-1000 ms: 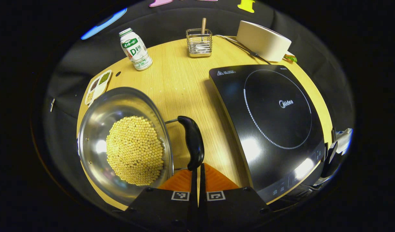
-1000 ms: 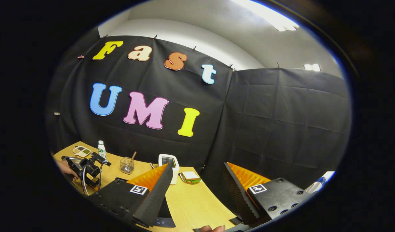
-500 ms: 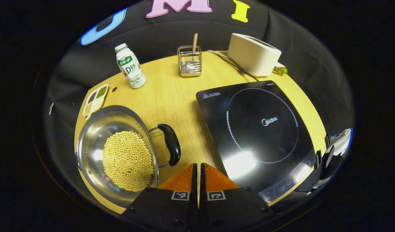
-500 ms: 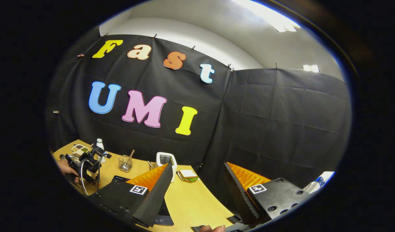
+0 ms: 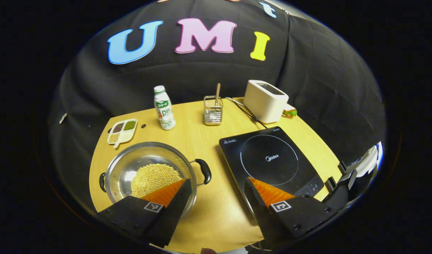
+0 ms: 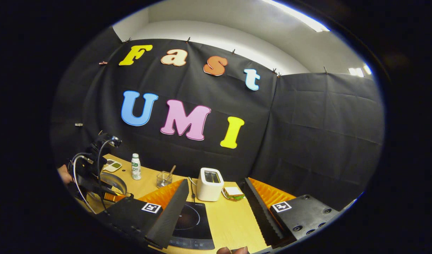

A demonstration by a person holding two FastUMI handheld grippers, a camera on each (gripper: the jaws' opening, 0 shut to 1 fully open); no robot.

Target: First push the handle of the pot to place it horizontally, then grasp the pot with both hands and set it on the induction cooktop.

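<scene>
Jaws spread wide and empty, the left gripper point(image 5: 216, 192) hangs above the surface point(image 5: 208, 148) between pot point(image 5: 148, 169) and induction cooktop point(image 5: 270, 160); the right gripper point(image 6: 216, 197), equally wide and empty, waits for the two-handed lift.

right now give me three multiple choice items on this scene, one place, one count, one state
1. The round steel pot of yellow beans sits where?
A on the black induction cooktop
B on the wooden table beside it
C inside the white toaster

2. Black handles seen on that pot?
A two
B none
C four

3. The left gripper's fingers are?
A spread open
B shut on a handle
C shut on the white bottle

Answers: 1 B, the black induction cooktop lies bare beside it; 2 A, one on each side; 3 A, a wide gap with nothing held.
</scene>
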